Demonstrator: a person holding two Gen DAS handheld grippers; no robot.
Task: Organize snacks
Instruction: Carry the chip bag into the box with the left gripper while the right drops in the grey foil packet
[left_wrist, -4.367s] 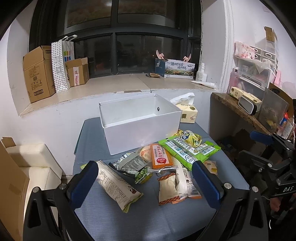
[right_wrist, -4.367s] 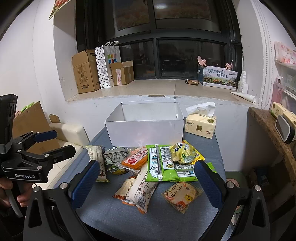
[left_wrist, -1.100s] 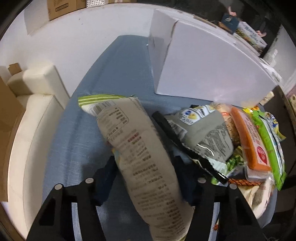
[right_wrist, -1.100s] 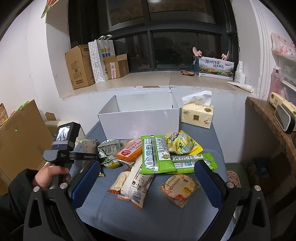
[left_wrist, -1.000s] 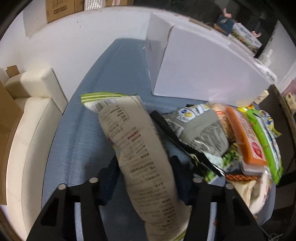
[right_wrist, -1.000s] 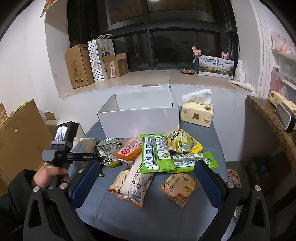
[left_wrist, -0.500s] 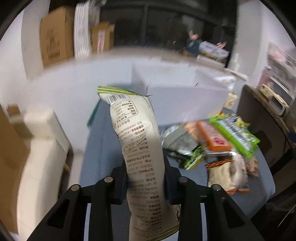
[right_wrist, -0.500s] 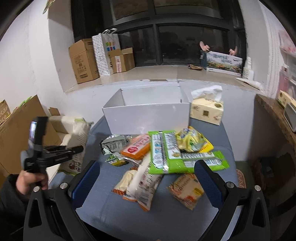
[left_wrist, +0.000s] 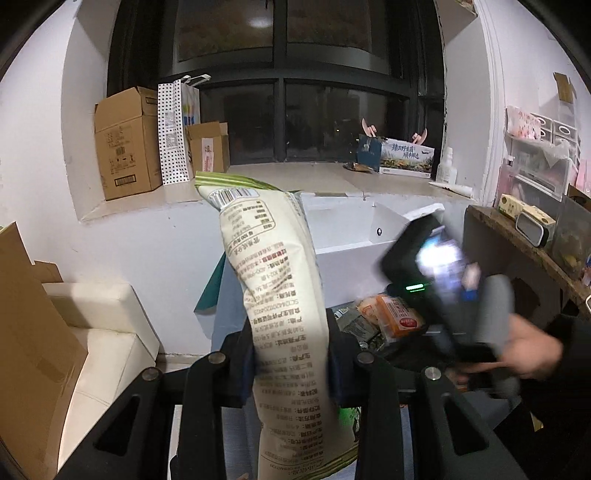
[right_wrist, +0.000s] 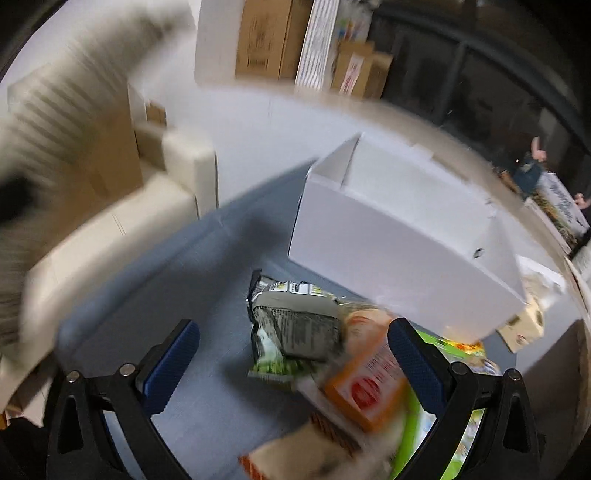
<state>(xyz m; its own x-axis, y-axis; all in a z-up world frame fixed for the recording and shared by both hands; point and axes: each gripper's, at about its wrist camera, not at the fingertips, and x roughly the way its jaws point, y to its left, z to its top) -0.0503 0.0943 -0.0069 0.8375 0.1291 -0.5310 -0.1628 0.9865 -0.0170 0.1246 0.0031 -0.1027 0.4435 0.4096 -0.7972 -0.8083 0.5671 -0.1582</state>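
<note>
Above the near left of the desk (right_wrist: 155, 280), the left tool (left_wrist: 291, 365) grips a cream snack bag (left_wrist: 280, 295) upright. Over the grey packet (right_wrist: 295, 325), near the white box (right_wrist: 402, 254), the right tool (right_wrist: 295, 365) gapes wide, empty.

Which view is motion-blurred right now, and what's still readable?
Right wrist view: heavy blur, worst at the left edge; white box and orange packet still readable. Left wrist view: mostly sharp, print on the held cream snack bag legible; only the right gripper smears.
</note>
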